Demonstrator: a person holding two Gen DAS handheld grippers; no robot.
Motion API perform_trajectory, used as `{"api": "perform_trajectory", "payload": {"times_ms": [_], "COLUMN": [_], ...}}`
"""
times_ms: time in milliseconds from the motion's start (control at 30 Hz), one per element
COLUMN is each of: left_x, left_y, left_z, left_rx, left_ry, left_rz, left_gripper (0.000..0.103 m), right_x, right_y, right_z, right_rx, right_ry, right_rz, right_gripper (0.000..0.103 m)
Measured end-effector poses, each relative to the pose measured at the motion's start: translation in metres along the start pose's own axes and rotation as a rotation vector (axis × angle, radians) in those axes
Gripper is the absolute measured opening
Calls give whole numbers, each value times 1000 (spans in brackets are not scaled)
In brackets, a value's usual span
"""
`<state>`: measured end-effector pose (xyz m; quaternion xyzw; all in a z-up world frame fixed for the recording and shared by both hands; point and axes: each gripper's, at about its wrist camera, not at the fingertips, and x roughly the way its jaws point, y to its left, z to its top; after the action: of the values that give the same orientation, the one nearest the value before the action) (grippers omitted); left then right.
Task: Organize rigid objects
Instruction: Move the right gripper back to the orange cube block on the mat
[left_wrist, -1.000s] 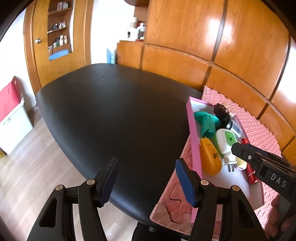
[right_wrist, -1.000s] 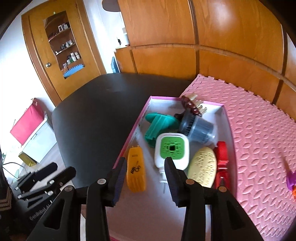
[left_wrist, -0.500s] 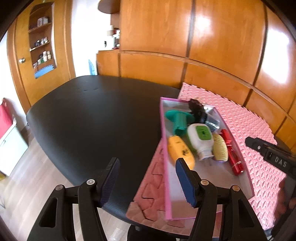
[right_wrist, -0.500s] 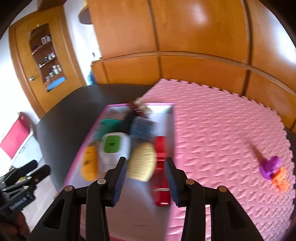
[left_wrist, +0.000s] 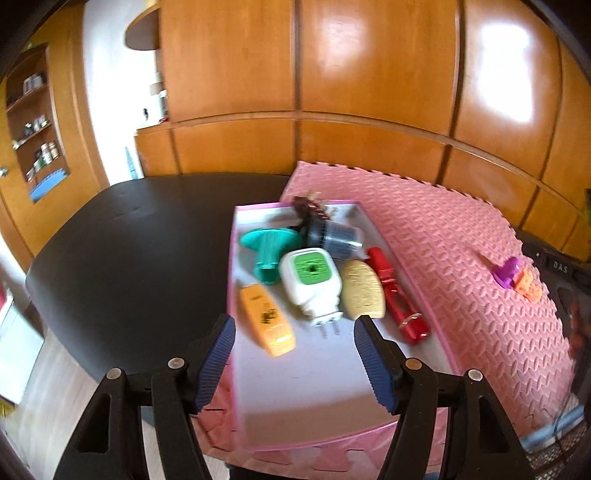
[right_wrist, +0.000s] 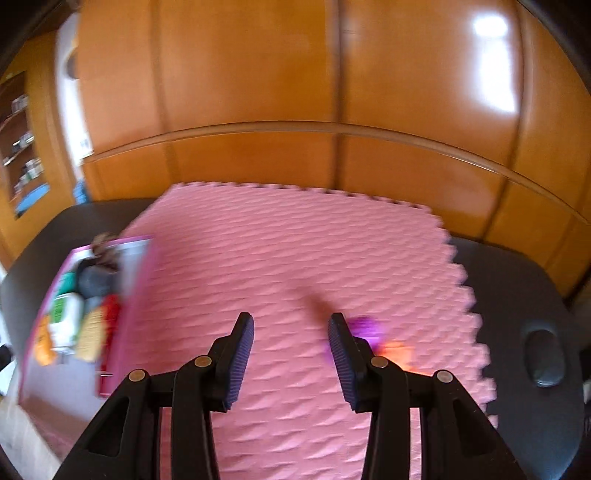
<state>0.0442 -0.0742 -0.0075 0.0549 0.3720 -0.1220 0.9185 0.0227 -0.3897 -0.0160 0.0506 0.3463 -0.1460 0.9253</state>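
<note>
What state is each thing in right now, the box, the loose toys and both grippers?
pink box: open-topped, partly filled.
purple toy: loose on the pink mat, outside the box.
orange toy: loose beside it.
left gripper: jaws opening, empty.
right gripper: open, empty.

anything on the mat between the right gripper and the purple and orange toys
Nothing visible. The right gripper is open and empty over bare pink mat, and the purple toy and orange toy lie just beyond its right finger.

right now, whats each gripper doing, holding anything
left gripper: jaws opening, nothing between them, over the pink box
right gripper: open, empty
</note>
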Motion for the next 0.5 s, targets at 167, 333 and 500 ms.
{"api": "perform_trajectory", "payload": {"times_ms": [167,333,500], "left_x": [1,6,16], "left_y": [-28,-56,-84], "left_z": [5,7,5], "left_rx": [65,115,162], "left_ry": [5,16,55], "left_rz": [-28,-66,-109], "left_gripper": [67,67,67], "right_x": [15,20,21], "right_y": [-76,-140,-161], "right_z": [-20,-27,-34], "right_rx": [143,463,599], "right_ry": [7,49,80], "right_rz": [-135,-127,-98], "right_gripper": [42,42,42]}}
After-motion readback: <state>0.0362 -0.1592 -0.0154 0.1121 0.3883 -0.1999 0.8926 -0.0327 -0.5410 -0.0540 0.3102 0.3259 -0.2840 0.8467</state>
